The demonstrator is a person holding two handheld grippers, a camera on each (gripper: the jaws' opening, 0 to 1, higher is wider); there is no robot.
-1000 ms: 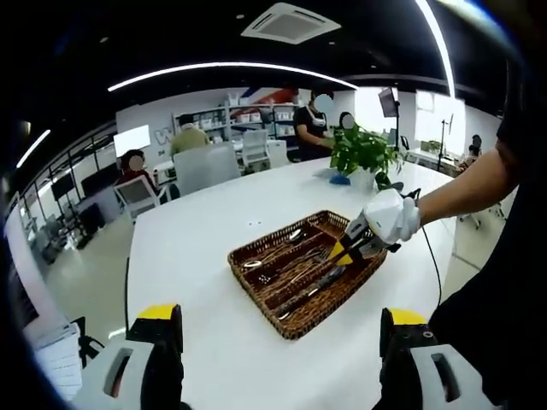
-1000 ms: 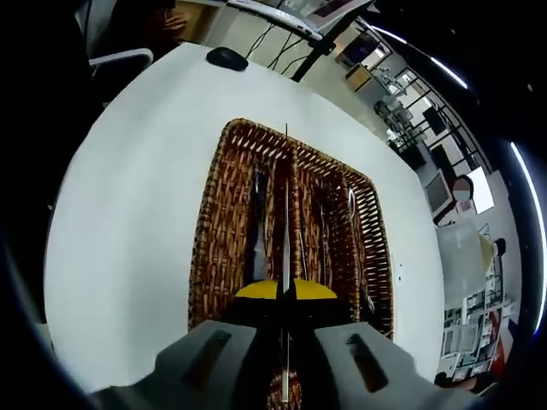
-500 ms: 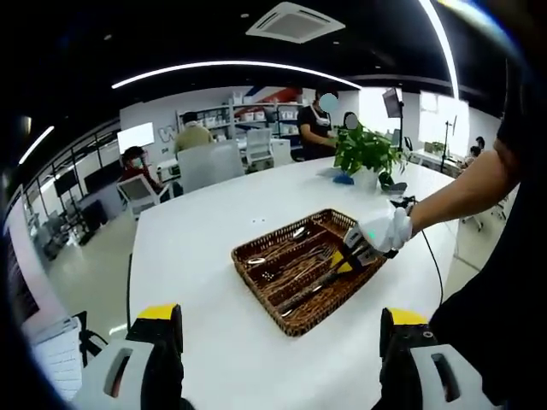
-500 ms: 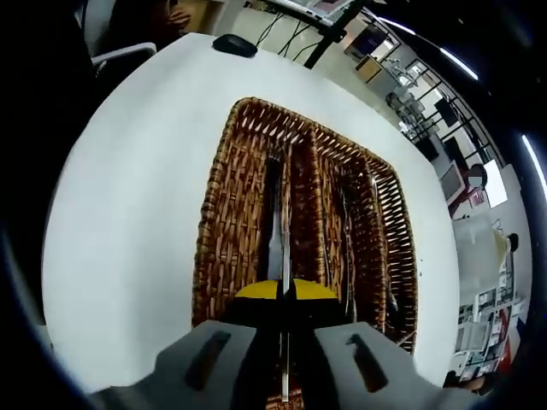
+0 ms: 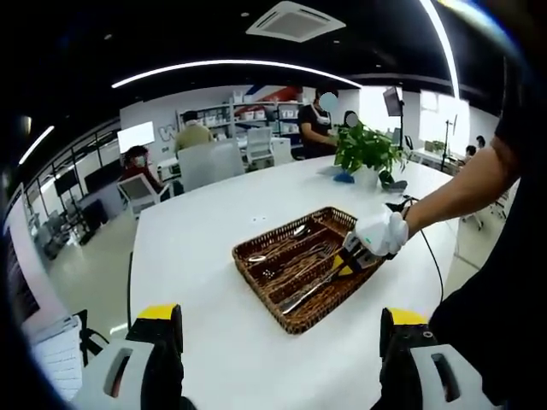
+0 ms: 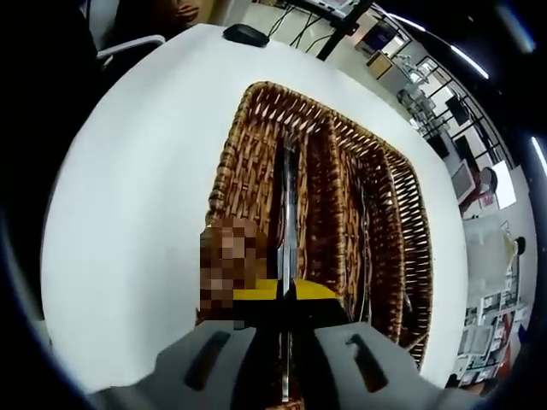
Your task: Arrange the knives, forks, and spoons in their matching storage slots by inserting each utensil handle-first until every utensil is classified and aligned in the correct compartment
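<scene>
White round table (image 5: 205, 248), brown wicker divided tray (image 6: 248, 162) on it, mostly loaded.
Right gripper (image 6: 286, 286) pinches a slim silver knife (image 6: 289, 196) above the tray's leftmost slot; forks and spoons already lie in the other slots. Left gripper (image 5: 278, 320) spread, idle. Near done.

A white counter (image 5: 197, 248) carries a brown wicker cutlery tray (image 5: 278, 303) near its edge, a potted plant (image 5: 366, 154) farther back and a dark mouse (image 6: 246, 35).
</scene>
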